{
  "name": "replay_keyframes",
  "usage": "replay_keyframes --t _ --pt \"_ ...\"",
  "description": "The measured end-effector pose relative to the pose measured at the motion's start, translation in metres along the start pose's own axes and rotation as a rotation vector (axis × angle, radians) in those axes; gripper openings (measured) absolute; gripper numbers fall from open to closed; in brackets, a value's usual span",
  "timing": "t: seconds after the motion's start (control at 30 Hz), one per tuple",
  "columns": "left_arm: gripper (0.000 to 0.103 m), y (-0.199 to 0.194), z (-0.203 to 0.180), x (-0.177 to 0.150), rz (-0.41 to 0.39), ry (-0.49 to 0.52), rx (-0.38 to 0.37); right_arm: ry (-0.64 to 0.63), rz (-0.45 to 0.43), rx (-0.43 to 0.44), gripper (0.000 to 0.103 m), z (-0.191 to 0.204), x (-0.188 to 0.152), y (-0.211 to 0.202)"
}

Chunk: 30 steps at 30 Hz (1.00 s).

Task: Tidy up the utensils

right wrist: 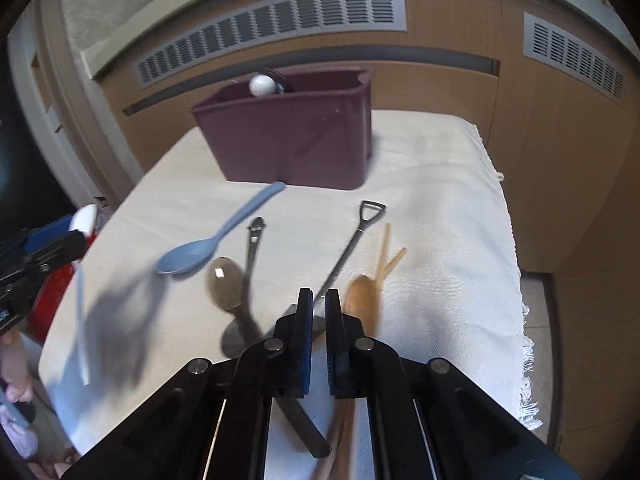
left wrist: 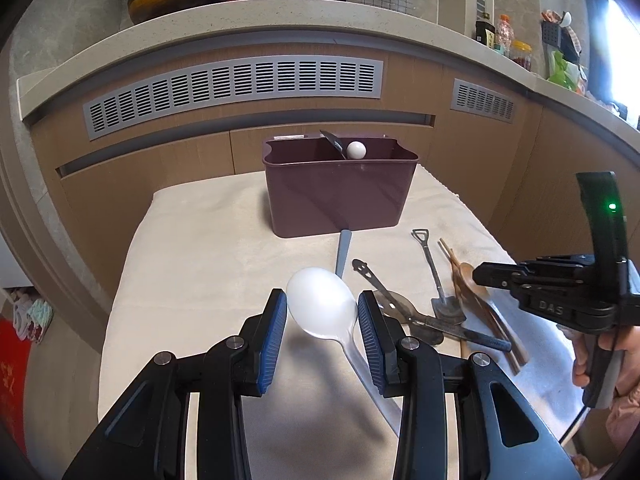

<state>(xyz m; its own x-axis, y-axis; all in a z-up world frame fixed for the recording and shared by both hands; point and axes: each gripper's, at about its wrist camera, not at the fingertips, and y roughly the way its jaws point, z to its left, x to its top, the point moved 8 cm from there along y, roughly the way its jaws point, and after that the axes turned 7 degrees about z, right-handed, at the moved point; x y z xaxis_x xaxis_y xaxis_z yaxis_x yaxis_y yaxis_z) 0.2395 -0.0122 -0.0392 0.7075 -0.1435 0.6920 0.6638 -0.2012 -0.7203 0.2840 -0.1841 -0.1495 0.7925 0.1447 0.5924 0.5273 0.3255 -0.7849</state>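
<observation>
A white cloth [left wrist: 192,248] covers the table, and a maroon plastic bin [left wrist: 340,196] stands upright at its far end, long side facing the cameras. A white spoon end [left wrist: 355,149] and a dark utensil [left wrist: 333,141] lean inside the bin at its back wall.

The loose utensils lie in a cluster on the cloth in front of the bin. A blue plastic spoon [right wrist: 218,240] lies on a diagonal, handle toward the bin and bowl toward the near edge. A metal spoon shaped like a shovel [right wrist: 354,236] has its grip handle toward the bin. A brown wooden spoon [right wrist: 362,300] and a pair of chopsticks [right wrist: 387,254] lie just beside it. A dark metal spoon [right wrist: 225,280] and a slotted metal handle [right wrist: 254,240] lie between these and the blue spoon.

The left claw [left wrist: 322,312] grips a translucent white plastic spoon [left wrist: 320,304] above the cloth. Its bowl points toward the bin, and its handle slants back past the right blue pad.

The right claw [right wrist: 319,300] hovers over the shovel spoon and wooden spoon with its jaws together, holding nothing.
</observation>
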Motion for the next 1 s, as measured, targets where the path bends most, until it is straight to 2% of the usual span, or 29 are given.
replay_keyframes --t 0.1,0.2,0.23,0.27,0.33,0.37,0.47,0.63,0.67,0.7,0.83,1.0 --pt "0.038 -0.002 0.0 -0.001 -0.001 0.002 -0.007 -0.023 -0.021 0.014 0.005 0.006 -0.001 -0.016" --pt "0.038 -0.004 0.0 -0.003 0.004 0.006 -0.004 -0.029 -0.021 -0.033 0.006 0.0 -0.003 -0.024" --pt "0.038 -0.005 0.0 -0.004 0.006 0.004 -0.007 -0.013 -0.019 -0.077 0.013 -0.01 -0.005 -0.023" --pt "0.038 -0.005 0.0 -0.006 0.01 0.003 -0.008 -0.009 -0.002 -0.099 0.024 -0.017 -0.007 -0.019" --pt "0.038 -0.004 -0.001 -0.007 0.015 0.003 -0.01 0.02 0.024 -0.09 0.042 -0.029 -0.016 -0.01" --pt "0.038 -0.003 -0.002 -0.008 0.017 0.003 -0.011 0.035 0.028 -0.072 0.045 -0.03 -0.02 -0.007" --pt "0.038 0.001 -0.005 -0.009 0.029 0.007 -0.017 0.047 0.056 -0.039 0.045 -0.029 -0.024 0.008" --pt "0.038 0.004 -0.006 -0.01 0.038 0.012 -0.019 0.021 0.072 -0.09 0.044 -0.029 -0.015 0.033" --pt "0.038 0.004 -0.006 -0.01 0.038 0.012 -0.018 0.017 0.082 -0.089 0.026 -0.028 -0.014 0.037" --pt "0.038 0.004 -0.006 -0.011 0.036 0.014 -0.019 0.007 0.097 -0.09 0.026 -0.026 -0.014 0.041" --pt "0.038 -0.003 -0.005 -0.006 -0.005 0.006 -0.021 -0.043 0.053 -0.122 0.026 -0.018 -0.01 0.025" --pt "0.038 -0.02 -0.009 0.012 -0.09 0.01 -0.011 -0.053 -0.03 -0.082 0.026 -0.006 0.001 -0.012"
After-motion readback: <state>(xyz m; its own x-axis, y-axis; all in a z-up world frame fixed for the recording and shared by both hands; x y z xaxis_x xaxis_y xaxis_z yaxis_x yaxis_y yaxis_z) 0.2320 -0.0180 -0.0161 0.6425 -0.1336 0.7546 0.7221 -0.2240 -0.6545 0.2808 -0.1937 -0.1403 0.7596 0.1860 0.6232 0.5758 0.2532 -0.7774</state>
